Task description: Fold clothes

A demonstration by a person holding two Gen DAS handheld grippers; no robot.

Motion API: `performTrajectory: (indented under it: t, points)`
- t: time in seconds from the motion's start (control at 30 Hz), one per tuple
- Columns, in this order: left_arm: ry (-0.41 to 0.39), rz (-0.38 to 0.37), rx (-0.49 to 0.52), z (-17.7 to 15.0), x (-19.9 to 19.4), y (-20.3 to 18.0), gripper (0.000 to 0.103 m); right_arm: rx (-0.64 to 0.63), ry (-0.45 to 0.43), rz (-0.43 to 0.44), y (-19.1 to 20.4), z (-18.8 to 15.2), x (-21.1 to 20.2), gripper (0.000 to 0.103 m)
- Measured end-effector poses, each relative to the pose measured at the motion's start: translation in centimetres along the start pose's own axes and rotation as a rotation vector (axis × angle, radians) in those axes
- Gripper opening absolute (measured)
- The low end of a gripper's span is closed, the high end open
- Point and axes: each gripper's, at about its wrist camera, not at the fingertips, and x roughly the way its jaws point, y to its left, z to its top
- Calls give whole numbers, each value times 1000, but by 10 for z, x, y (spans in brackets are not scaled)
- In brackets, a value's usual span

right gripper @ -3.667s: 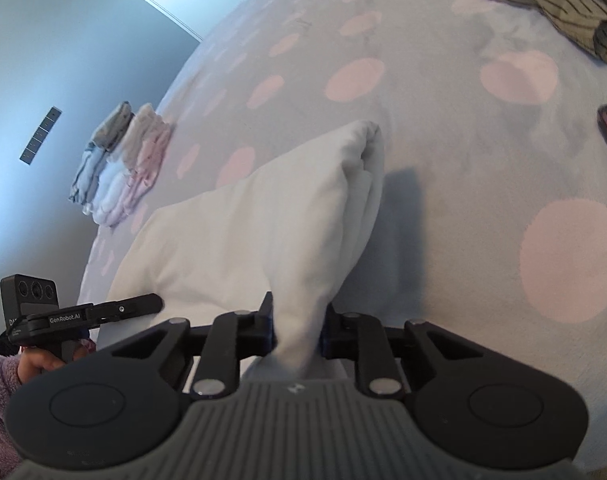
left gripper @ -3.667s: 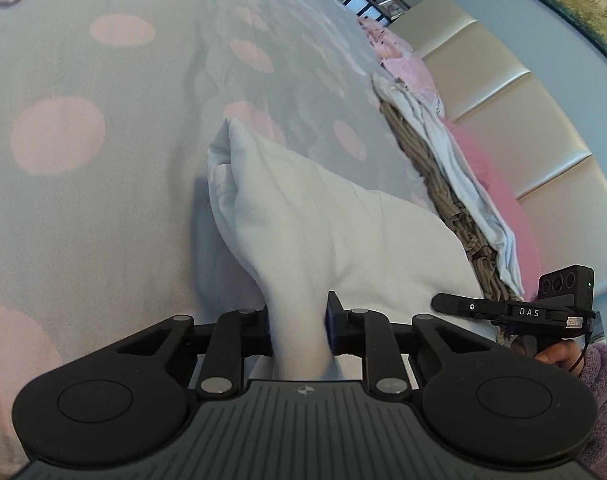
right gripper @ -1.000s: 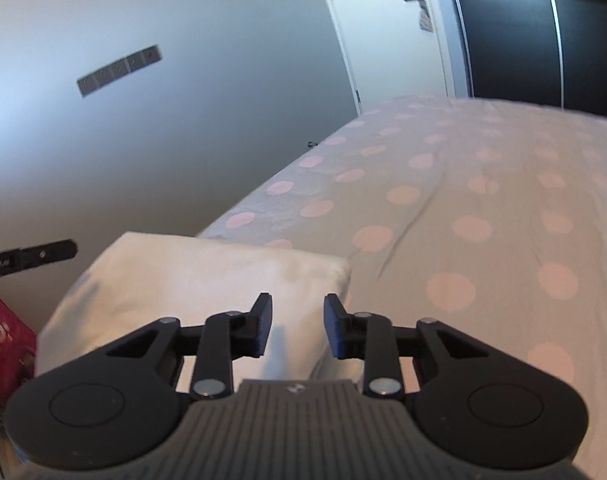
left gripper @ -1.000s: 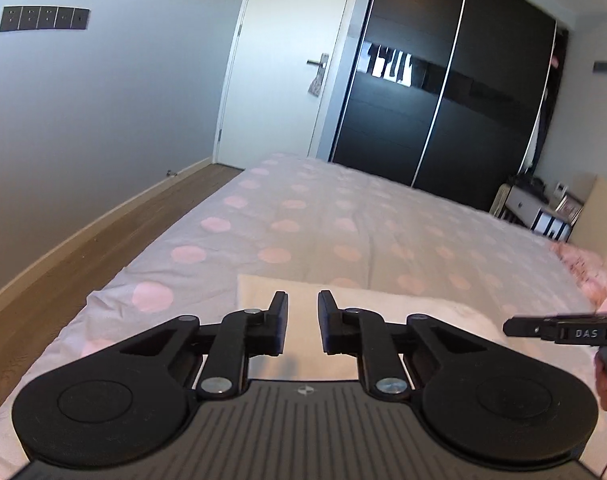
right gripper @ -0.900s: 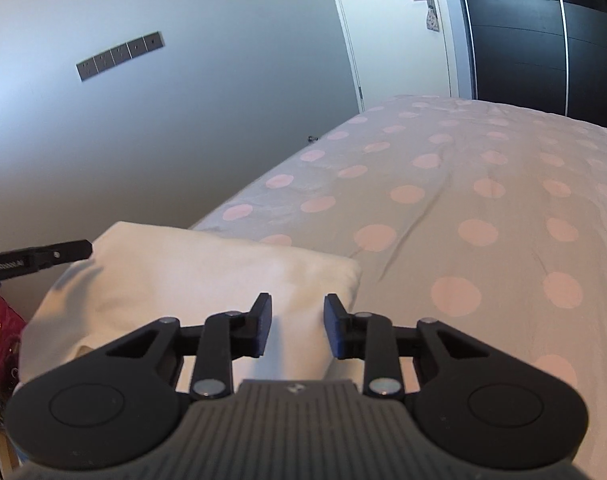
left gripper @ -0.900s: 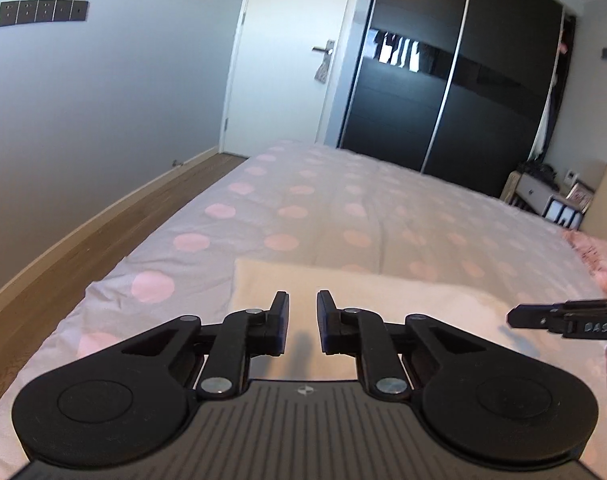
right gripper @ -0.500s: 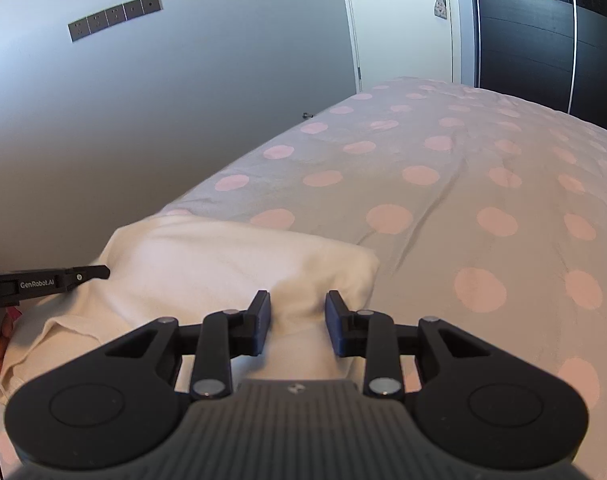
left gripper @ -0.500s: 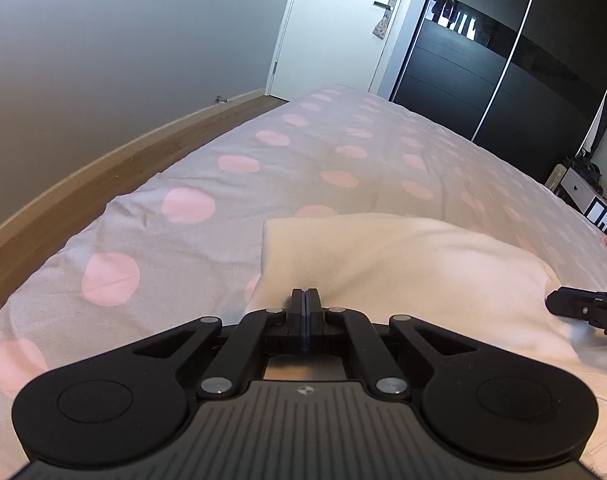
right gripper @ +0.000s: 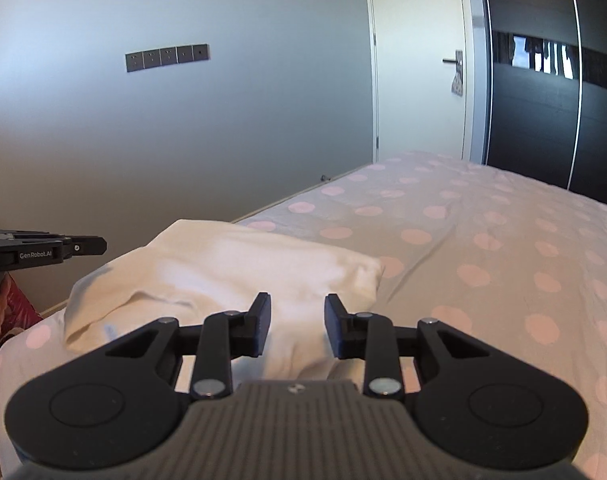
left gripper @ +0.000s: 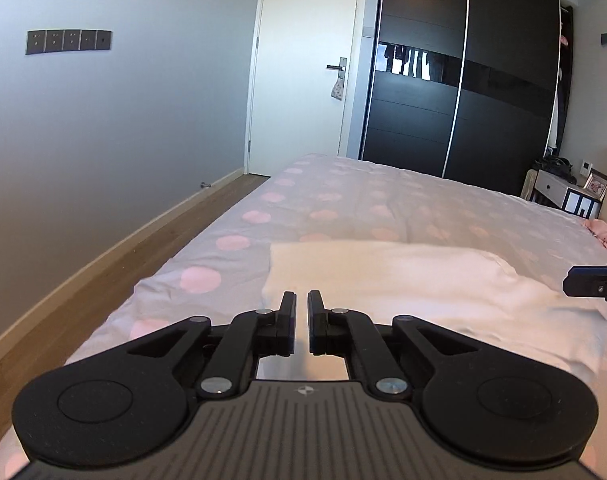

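The white garment [left gripper: 403, 280] lies folded on the bed [left gripper: 343, 196]; the left claw [left gripper: 302, 322] is opening, empty, the right claw [right gripper: 297, 326] half open, empty.

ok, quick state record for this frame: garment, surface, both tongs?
garment: white folded garment, lying on the bed near its closest edge
surface: grey bedspread with pink dots
left tongs: nearly together, slim gap, nothing between them, above the garment's left corner
right tongs: open, garment showing between the pads, not pinched
held: nothing in either
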Motion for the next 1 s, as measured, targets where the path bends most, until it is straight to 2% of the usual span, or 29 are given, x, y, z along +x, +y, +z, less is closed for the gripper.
performTrajectory:
  t: [0.07, 0.17, 0.33, 0.47, 0.53, 0.6, 0.63, 0.73, 0.87, 1.0]
  points:
    - [35, 6, 23, -13, 2, -4, 3, -24, -8, -6, 9, -15, -4, 35]
    - [112, 20, -11, -30, 21, -1, 3, -39, 7, -20, 15, -36, 5, 40]
    - [131, 9, -77, -42, 39, 11, 2, -40, 27, -38, 10, -63, 25, 41]
    - [138, 15, -78, -44, 36, 10, 2, -4, 54, -23, 1, -62, 27, 42]
    - [121, 35, -58, -42, 26, 3, 2, -2, 60, -20, 1, -56, 20, 42]
    - [109, 49, -48, -37, 13, -5, 3, -4, 58, -27, 2, -50, 8, 48]
    - [110, 54, -36, -35, 6, -10, 3, -2, 58, -32, 2, -48, 2, 51]
    - [136, 74, 11, -27, -16, -32, 4, 10, 62, -38, 2, -44, -20, 52]
    - [127, 91, 46, -19, -55, -65, 18, 12, 58, -35, 4, -41, -58, 55]
    - [129, 94, 44, -16, -92, -100, 24, 3, 74, -31, 1, -37, -103, 62]
